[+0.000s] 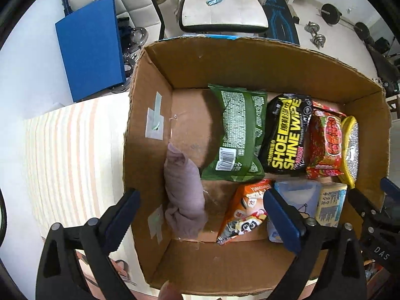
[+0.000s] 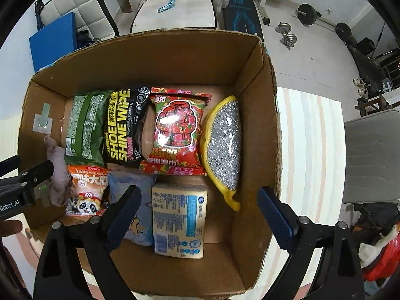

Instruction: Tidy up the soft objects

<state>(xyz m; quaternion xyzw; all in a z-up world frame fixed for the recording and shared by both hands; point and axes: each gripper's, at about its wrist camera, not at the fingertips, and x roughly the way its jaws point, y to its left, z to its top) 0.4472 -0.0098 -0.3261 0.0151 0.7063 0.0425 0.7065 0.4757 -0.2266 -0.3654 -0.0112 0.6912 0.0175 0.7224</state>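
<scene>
An open cardboard box [image 1: 225,50] [image 2: 175,50] holds soft packs. Along its far side lie a green pack [image 1: 237,130], a black shoe-wipe pack [image 1: 285,135], a red floral wipes pack [image 2: 177,130] and a yellow-edged silver scrub pad [image 2: 225,145]. Nearer lie an orange panda snack pack [image 1: 245,210], a light blue pack [image 2: 140,200] and a beige tissue pack [image 2: 180,220]. A rolled pink cloth [image 1: 185,192] rests against the left wall. My left gripper [image 1: 200,200] hangs open above the cloth, gripping nothing. My right gripper [image 2: 198,192] hangs open over the tissue pack, apart from it.
The box stands on a striped cloth [image 1: 70,155] [image 2: 312,150]. Beyond it are a blue board [image 1: 90,47], a white padded seat [image 1: 220,10], dumbbells [image 2: 287,35] on the floor and a grey chair seat [image 2: 372,155] at right. A fingertip [image 1: 170,290] shows at the box's near edge.
</scene>
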